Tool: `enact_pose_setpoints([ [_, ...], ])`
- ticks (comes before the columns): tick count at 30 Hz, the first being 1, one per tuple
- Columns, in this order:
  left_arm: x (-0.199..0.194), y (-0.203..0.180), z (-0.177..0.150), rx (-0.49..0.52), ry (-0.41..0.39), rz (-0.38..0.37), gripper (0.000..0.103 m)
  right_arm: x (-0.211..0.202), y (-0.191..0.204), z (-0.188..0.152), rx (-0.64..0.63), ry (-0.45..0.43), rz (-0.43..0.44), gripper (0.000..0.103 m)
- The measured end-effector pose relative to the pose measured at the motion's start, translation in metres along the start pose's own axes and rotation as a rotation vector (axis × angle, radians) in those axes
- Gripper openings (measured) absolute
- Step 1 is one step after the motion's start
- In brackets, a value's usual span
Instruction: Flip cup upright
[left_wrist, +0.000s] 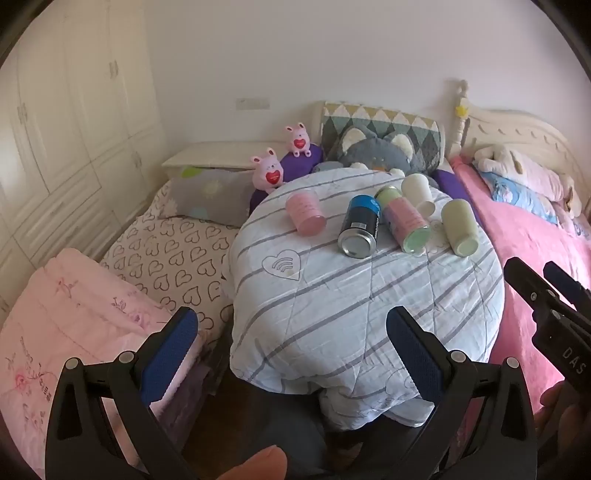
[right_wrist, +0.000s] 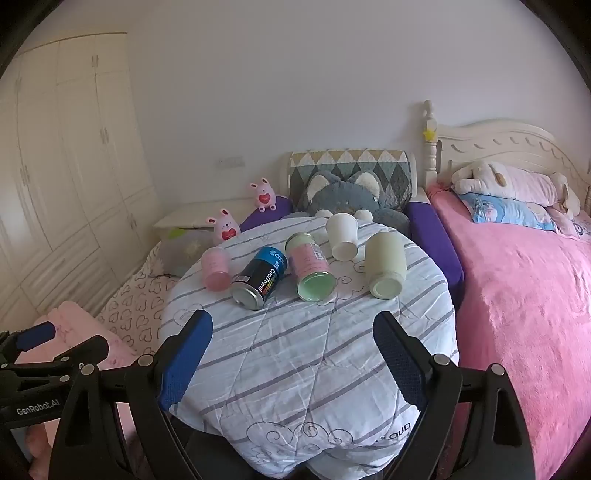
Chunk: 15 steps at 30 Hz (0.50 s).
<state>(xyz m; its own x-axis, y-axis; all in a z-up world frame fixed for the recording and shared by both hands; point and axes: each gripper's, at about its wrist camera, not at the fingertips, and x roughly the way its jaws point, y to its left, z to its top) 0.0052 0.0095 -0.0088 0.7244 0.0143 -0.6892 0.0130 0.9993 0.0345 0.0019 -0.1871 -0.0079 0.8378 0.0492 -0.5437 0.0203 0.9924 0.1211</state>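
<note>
Gaping wide, both grippers (left (left_wrist: 291, 345), right (right_wrist: 293, 349)) hold nothing.

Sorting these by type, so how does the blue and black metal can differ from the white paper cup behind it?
The blue and black metal can is dark, printed with lettering and straight-sided; the white paper cup is plain and tapers toward its base. The can lies nearer the cameras, toward the left; the cup lies farther back, to the right. Both lie on their sides on the striped quilt, ends facing the cameras.
</note>
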Motion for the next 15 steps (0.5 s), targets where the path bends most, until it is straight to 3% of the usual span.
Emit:
enact_pose_setpoints([
  [15,0.017,0.008,0.004,-0.013,0.037,0.004,0.103,0.019,0.008,0.005,-0.028,0.031,-0.006,0.090],
])
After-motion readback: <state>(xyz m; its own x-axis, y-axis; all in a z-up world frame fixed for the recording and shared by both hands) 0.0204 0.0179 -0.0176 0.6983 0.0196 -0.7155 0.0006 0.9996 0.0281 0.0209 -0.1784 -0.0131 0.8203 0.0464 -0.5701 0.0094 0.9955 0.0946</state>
